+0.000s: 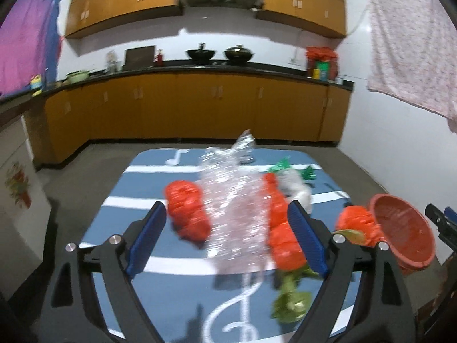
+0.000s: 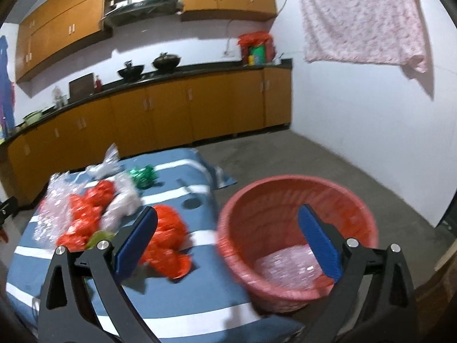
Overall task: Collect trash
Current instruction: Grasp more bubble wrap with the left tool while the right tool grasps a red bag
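A table with a blue striped cloth (image 1: 160, 257) holds a heap of trash. My left gripper (image 1: 228, 240) is open above it, its blue pads on either side of a crumpled clear plastic wrap (image 1: 237, 208), not touching it. Red plastic bags (image 1: 187, 211) lie left and right of the wrap, with green leafy scraps (image 1: 291, 303) near the front. My right gripper (image 2: 228, 243) is open and empty, over the gap between the table and a red basket (image 2: 297, 197). Clear plastic (image 2: 288, 268) lies inside the basket. A red bag (image 2: 168, 237) lies just beyond the left finger.
A green foil wrapper (image 2: 144, 175) and white plastic (image 2: 125, 203) lie farther back on the cloth. The basket also shows at the right edge of the left wrist view (image 1: 405, 228). Orange kitchen cabinets (image 1: 200, 105) run along the far wall. Grey floor lies beyond the table.
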The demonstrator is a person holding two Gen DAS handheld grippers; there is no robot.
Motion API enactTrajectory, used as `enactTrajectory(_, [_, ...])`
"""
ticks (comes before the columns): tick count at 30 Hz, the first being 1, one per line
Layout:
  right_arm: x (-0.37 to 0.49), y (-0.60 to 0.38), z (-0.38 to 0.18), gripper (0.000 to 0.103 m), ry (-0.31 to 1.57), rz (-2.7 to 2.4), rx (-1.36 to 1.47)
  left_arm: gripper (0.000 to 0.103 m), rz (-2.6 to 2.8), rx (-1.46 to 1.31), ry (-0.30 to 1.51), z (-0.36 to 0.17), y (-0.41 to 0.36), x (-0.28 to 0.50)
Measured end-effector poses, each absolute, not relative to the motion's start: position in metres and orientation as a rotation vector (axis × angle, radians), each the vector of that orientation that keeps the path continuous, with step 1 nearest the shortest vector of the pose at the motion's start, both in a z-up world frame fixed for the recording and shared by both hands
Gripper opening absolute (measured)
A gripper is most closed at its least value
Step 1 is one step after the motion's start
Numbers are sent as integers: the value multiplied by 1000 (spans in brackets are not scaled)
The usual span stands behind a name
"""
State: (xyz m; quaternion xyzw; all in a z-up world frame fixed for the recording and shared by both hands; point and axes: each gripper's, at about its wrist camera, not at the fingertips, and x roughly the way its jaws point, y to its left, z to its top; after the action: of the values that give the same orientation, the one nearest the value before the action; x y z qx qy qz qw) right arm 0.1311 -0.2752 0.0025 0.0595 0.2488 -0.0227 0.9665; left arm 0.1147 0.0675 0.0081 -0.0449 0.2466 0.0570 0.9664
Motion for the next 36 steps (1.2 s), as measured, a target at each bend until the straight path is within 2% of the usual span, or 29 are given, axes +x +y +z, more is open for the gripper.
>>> enactTrajectory(13, [180, -216, -36, 92, 647, 20, 102, 85, 142, -100, 540, -11, 95, 110])
enactTrajectory(22, [206, -210, -62, 81, 750, 5, 76, 85, 120, -115, 567, -19, 95, 124])
enactTrajectory(25, [211, -208, -69, 73, 781, 14, 66, 85, 109, -116, 577, -21, 91, 132])
enactTrajectory(29, [212, -205, -76, 56, 809, 42, 59, 85, 105, -99, 588, -23, 82, 145])
enactTrajectory(33, [209, -207, -73, 50, 798, 55, 62, 85, 103, -93, 619, -30, 77, 160])
enactTrajectory(36, [206, -210, -70, 49, 785, 56, 74, 84, 104, -97, 643, -35, 77, 172])
